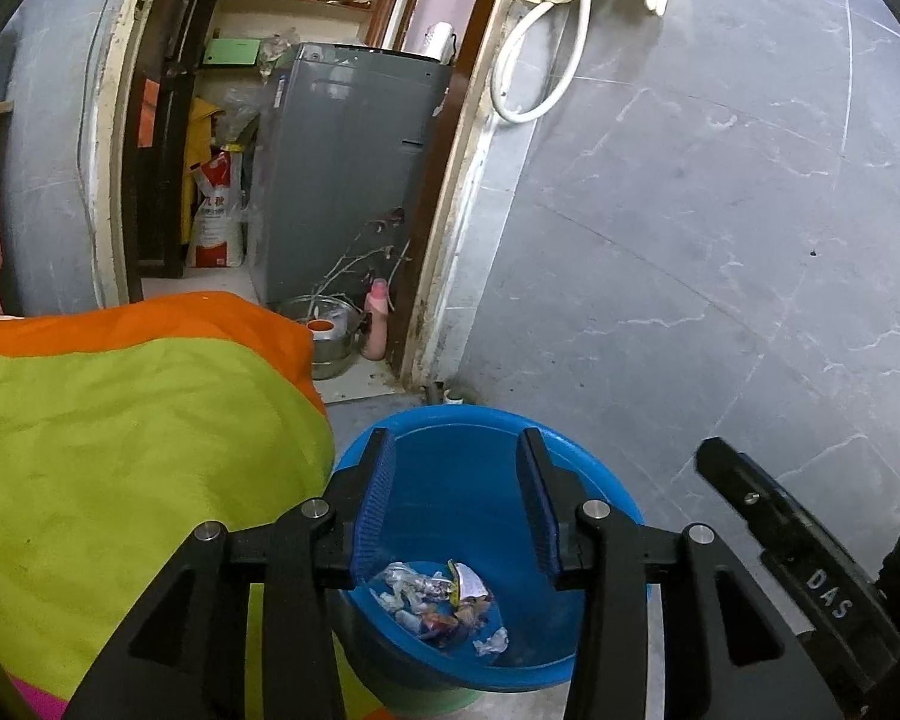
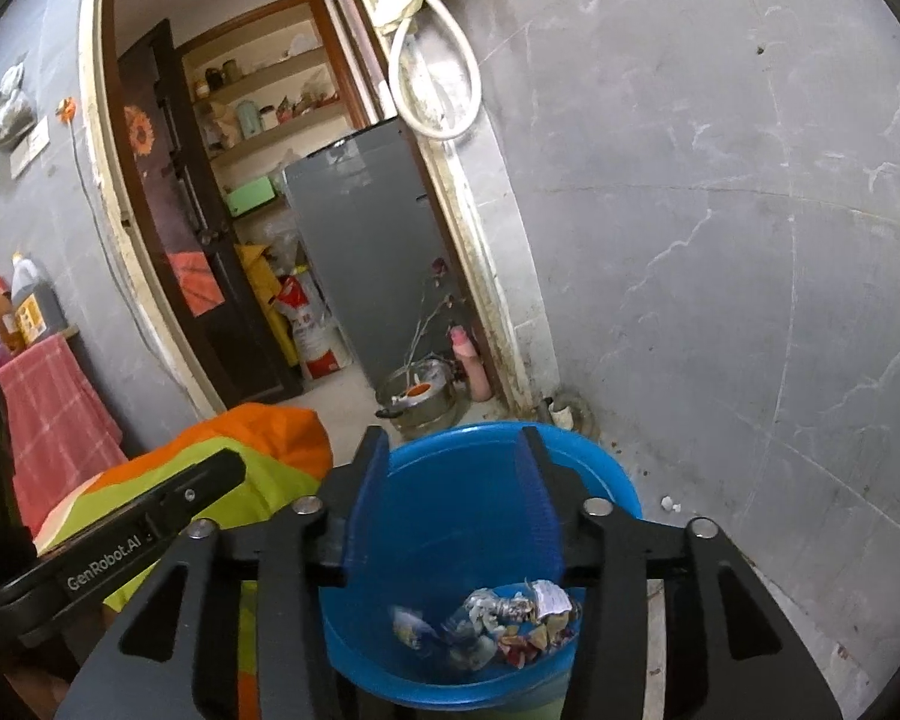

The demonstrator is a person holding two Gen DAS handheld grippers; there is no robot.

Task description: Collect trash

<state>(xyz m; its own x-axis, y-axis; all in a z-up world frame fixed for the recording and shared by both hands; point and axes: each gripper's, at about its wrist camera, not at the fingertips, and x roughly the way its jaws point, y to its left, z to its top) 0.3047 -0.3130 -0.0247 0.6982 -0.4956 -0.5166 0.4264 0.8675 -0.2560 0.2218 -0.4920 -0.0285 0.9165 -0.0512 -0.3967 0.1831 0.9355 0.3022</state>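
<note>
A blue plastic tub (image 1: 600,498) stands on the floor and holds a heap of crumpled wrappers (image 1: 438,600). My left gripper (image 1: 456,450) hangs over the tub, open, with nothing between its blue pads. In the right wrist view the same tub (image 2: 612,480) shows, with the wrappers (image 2: 498,618) at its bottom; one piece at the left of the heap is blurred. My right gripper (image 2: 453,450) is also over the tub, open and empty. Each gripper's body shows at the edge of the other's view.
A green and orange cloth (image 1: 120,438) lies close on the tub's left. Behind is a doorway with a grey fridge (image 1: 342,168), a steel pot (image 1: 324,330) and a pink bottle (image 1: 377,324). A grey tiled wall (image 1: 720,240) rises on the right.
</note>
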